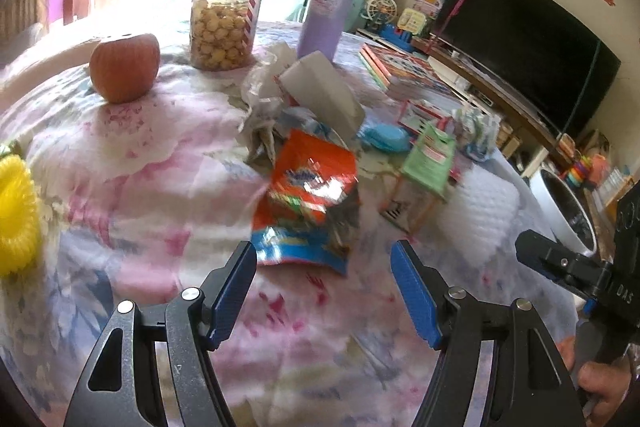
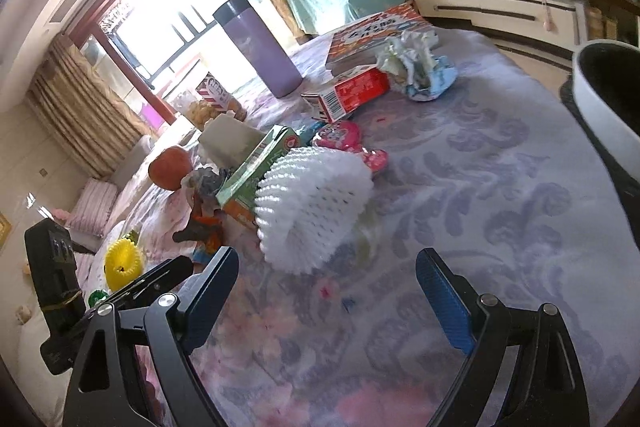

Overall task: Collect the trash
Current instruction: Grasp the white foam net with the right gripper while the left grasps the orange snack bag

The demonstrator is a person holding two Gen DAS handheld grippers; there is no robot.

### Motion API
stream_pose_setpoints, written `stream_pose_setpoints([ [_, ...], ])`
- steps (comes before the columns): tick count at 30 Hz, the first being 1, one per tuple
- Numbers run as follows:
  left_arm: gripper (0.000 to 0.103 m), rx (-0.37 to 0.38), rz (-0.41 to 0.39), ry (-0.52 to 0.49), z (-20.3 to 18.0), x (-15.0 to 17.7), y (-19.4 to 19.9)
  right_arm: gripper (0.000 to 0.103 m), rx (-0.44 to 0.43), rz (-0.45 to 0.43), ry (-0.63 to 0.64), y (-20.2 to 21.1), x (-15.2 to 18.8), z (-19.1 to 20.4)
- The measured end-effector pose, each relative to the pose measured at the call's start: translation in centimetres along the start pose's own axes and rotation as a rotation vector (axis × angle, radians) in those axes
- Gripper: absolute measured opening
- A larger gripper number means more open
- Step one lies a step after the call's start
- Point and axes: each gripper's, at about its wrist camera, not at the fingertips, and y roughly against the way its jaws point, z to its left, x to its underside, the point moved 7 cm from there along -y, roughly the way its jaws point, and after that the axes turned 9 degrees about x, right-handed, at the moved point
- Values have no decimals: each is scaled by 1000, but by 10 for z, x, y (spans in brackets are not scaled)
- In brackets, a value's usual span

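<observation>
2 tools spread, empty | crinkly foil wrapper [image 1: 308, 203] | white foam net [image 2: 310, 211]

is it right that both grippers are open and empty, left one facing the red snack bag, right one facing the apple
Not quite. The right gripper faces the white foam net, not the apple, as the right wrist view shows. Both are open and empty, and the left gripper faces the snack bag.

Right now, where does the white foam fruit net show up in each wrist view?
Left wrist view: the white foam fruit net lies right of centre, beside the green carton.
Right wrist view: it sits in the middle, just ahead of the open right hand-held gripper.
Shared landmark: the purple tumbler, standing at the table's far side in both views.
</observation>
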Motion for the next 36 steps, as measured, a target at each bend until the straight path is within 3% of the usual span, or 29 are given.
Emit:
stream_pose_setpoints([
  [7, 66, -28, 8, -2, 14, -13, -29, 92, -12, 27, -27, -28, -11, 3],
  [10, 56, -24, 10, -1, 16, -16, -38, 92, -13, 17, -12, -33, -15, 7],
  [11, 46, -24, 7, -5, 15, -17, -39, 88, -17, 14, -6, -32, -15, 8],
  [12, 26, -19, 14, -11, 15, -17, -41, 79, -24, 8, 4, -32, -15, 11],
  [13, 20, -12, 26, -17, 14, -15, -43, 69, -28, 9, 14, -32, -14, 12],
  [14, 16, -11, 28, -25, 12, -14, -43, 49, -27, 17, 23, -32, -12, 13],
  [16, 5, -14, 23, -50, 8, -14, -41, 41, -40, 9, 25, -27, -9, 12],
  [18, 2, -7, 23, -65, 3, -12, -39, 32, -43, -5, 31, -19, -7, 11],
  [26, 0, 18, 14, -101, -15, -4, -25, 29, -36, -58, 6, 21, -2, -13],
  [28, 4, 1, 18, -71, -9, -5, -23, 29, -30, -72, 0, 31, -2, -19],
  [32, 32, -55, -11, -32, 1, -14, -22, 29, -30, -92, -13, 45, -3, -26],
  [36, 39, -94, -35, -51, 0, -23, -28, 29, -29, -89, -19, 45, 0, -27],
])
